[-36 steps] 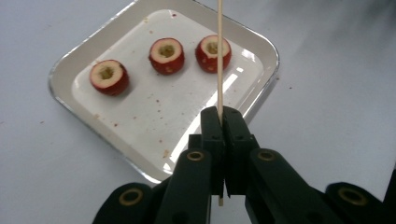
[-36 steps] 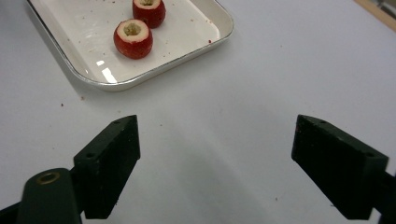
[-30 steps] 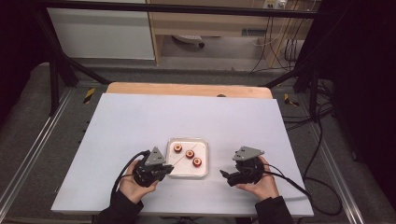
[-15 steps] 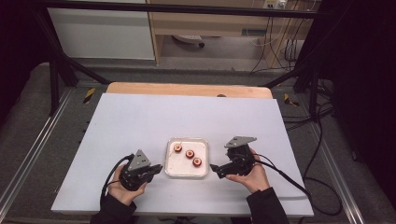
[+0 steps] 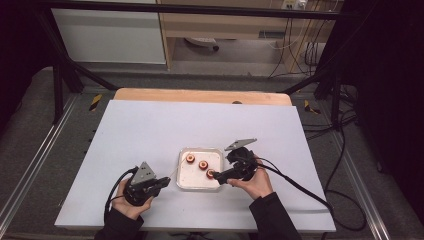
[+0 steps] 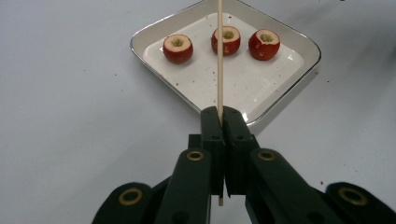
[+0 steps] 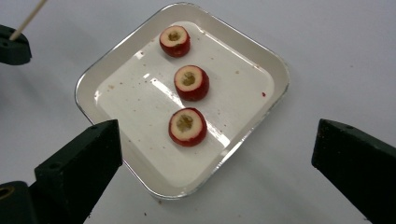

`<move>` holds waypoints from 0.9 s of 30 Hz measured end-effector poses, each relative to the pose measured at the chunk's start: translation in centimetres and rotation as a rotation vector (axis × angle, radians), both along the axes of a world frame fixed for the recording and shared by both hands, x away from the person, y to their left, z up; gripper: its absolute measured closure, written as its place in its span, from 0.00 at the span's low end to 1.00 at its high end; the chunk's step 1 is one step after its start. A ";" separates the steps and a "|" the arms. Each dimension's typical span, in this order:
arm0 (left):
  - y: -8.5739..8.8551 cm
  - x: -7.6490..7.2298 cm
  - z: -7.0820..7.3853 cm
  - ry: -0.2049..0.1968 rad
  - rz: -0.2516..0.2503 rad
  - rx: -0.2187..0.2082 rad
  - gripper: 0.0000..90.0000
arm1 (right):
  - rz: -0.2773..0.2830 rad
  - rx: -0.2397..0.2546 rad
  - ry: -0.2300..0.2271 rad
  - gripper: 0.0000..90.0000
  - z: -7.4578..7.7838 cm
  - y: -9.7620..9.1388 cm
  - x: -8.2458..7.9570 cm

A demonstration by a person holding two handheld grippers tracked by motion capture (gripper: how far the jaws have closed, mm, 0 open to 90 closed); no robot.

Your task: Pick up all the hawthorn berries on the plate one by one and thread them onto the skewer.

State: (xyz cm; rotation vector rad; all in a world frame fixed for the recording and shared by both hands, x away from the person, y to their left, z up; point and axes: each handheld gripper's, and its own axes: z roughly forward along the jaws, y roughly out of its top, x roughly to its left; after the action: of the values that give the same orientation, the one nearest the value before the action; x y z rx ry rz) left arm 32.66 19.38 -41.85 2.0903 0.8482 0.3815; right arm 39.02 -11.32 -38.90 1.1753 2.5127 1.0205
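A white square tray (image 5: 186,184) holds three cored red fruits (image 5: 203,164) in a row. My left gripper (image 5: 166,181) rests low on the table, left of the tray, shut on a thin wooden skewer (image 6: 219,56) that points over the tray (image 6: 289,93) toward the middle fruit (image 6: 226,40). My right gripper (image 5: 216,176) hovers at the tray's right edge. Its jaws have just been opening and stand wide apart (image 7: 218,128), with nothing gripped. The nearest fruit (image 7: 187,126) lies below, between them.
The tray sits near the front of a white table top (image 5: 150,130), with a wooden strip (image 5: 200,96) along the far edge. A black cable (image 5: 300,186) trails right from the right gripper. Dark metal rails flank the table.
My right gripper has moved left and a little up, from beside the tray to its right edge. The left gripper with the skewer has drawn slightly left, away from the tray.
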 end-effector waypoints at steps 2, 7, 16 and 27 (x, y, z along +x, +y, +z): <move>0.0 0.0 0.0 -0.003 0.001 -0.003 0.98 | -0.002 0.003 0.007 0.03 0.1 0.5 0.2; 0.1 0.0 0.0 -0.007 0.005 -0.005 0.98 | -0.032 0.008 0.047 0.06 0.1 1.6 0.6; 0.1 0.1 -0.2 -0.001 0.010 -0.006 0.98 | -0.017 -0.007 0.119 0.25 -0.5 3.4 1.5; -0.1 0.1 -0.4 0.008 0.005 -0.006 0.98 | -0.062 -0.069 0.249 0.49 -2.1 4.0 2.4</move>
State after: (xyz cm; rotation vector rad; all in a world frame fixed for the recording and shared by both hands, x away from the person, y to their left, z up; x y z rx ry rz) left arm 32.81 19.29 -42.26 2.0863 0.8581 0.3730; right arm 41.42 -7.32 -40.98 1.4288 2.6515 0.8106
